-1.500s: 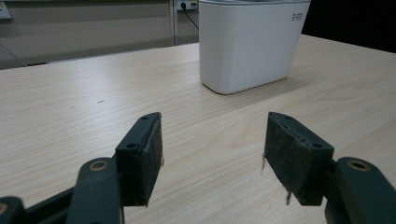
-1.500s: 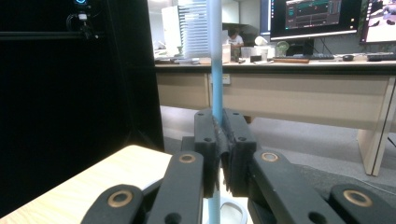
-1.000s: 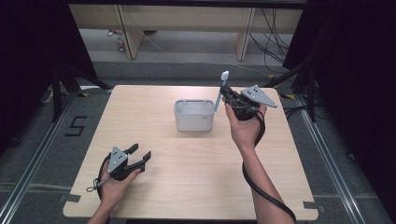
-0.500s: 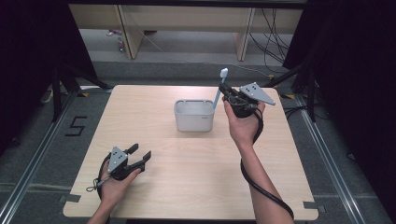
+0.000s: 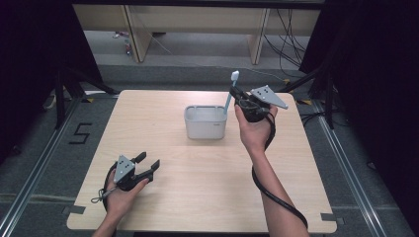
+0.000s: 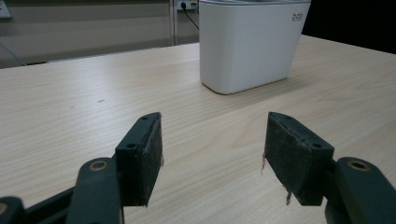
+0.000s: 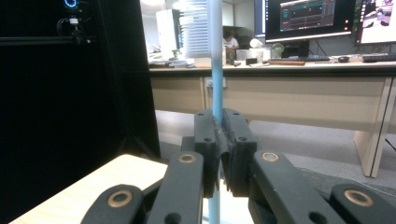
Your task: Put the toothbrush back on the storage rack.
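Note:
My right gripper (image 5: 234, 95) is shut on a light blue toothbrush (image 5: 230, 96), which stands nearly upright with its white head on top. The handle's lower end reaches the right rim of a white rectangular bin (image 5: 205, 129) at the table's middle back. In the right gripper view the pads (image 7: 205, 140) pinch the thin blue handle (image 7: 216, 60) at their tips. My left gripper (image 5: 149, 161) lies on the table at the front left, held by a hand, jaws apart and nothing between them. In the left gripper view it (image 6: 212, 154) points at the bin (image 6: 247, 46).
The light wooden table (image 5: 197, 197) has bare surface between the two hands. A black cable (image 5: 276, 197) trails from the right gripper along the forearm. Dark curtains flank the table, and desks with monitors (image 7: 303, 18) stand beyond it.
The right gripper with the toothbrush has shifted slightly up and left over the bin's right side. The left gripper has stayed put.

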### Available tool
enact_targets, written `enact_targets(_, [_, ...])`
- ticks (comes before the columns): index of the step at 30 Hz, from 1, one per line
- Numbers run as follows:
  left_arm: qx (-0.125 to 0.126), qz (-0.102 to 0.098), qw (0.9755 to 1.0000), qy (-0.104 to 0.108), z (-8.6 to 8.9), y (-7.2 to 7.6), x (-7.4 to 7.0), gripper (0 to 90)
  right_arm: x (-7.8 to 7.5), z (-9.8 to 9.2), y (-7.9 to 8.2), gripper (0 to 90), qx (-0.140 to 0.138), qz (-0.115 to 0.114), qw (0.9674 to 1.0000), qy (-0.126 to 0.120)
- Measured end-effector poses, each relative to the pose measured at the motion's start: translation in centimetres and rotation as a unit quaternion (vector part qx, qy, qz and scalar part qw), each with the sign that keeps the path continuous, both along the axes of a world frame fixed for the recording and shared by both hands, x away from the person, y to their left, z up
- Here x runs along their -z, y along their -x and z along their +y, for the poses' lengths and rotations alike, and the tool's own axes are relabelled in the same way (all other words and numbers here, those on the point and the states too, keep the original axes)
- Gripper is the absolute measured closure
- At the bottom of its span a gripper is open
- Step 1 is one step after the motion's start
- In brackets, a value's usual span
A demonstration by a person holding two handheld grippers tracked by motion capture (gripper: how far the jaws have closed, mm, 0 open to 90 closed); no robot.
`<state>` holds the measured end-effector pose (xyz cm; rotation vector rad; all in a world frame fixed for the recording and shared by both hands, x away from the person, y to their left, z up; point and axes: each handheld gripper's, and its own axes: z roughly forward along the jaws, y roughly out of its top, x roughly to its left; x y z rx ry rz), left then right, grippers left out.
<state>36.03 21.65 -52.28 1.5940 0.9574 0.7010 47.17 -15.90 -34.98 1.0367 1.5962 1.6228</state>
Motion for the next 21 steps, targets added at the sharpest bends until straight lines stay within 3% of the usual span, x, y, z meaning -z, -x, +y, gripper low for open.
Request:
enact_targets(18, [0.0,-0.001,1.0,-0.001,0.01,0.01,0.0,36.7,0.69,0.33,-0.95,85.5,0.005,-0.002,1.0,0.004])
enact_targets(21, [0.0,0.0,1.0,0.0,0.01,0.01,0.0,36.7,0.85,0.51,-1.01,85.5,0.002,0.008,1.0,-0.004])
